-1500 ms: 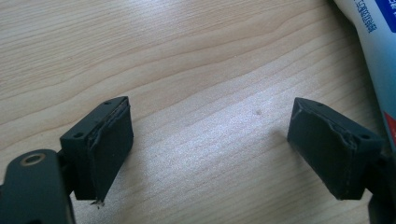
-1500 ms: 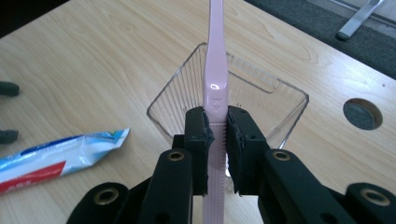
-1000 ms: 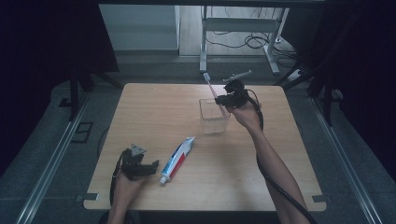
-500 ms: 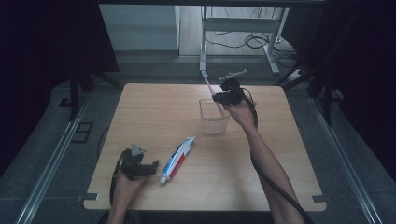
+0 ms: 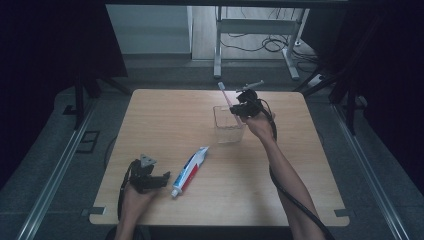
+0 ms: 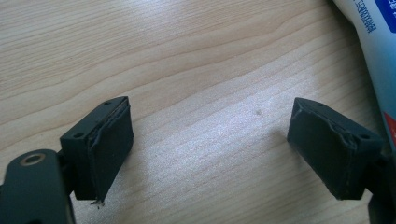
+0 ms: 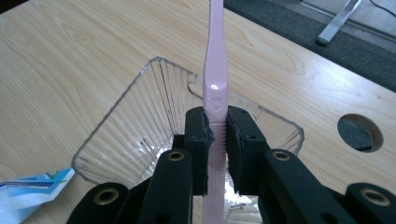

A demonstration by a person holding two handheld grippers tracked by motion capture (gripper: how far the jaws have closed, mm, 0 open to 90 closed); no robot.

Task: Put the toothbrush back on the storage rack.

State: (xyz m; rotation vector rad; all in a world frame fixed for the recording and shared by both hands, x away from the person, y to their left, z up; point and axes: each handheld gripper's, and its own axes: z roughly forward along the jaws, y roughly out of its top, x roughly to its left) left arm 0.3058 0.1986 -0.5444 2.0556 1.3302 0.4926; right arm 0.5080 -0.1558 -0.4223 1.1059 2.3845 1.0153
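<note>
Right gripper [image 7: 216, 135] clamps the pink toothbrush [image 7: 215, 70] over the clear ribbed cup [image 7: 121, 130], frame centre; lower it straight, clear of the rim. Left gripper [image 6: 210, 149] gapes, empty

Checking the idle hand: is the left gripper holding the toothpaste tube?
No, the left gripper has its jaws spread wide over bare table, with the toothpaste tube lying beside them.

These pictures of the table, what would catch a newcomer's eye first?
Probably the pink toothbrush, clamped between the right gripper jaws and held over the clear ribbed plastic cup at the far side of the wooden table. Next, the toothpaste tube lying flat near the front, just beside the open left gripper, which rests on the wood holding nothing.
</note>
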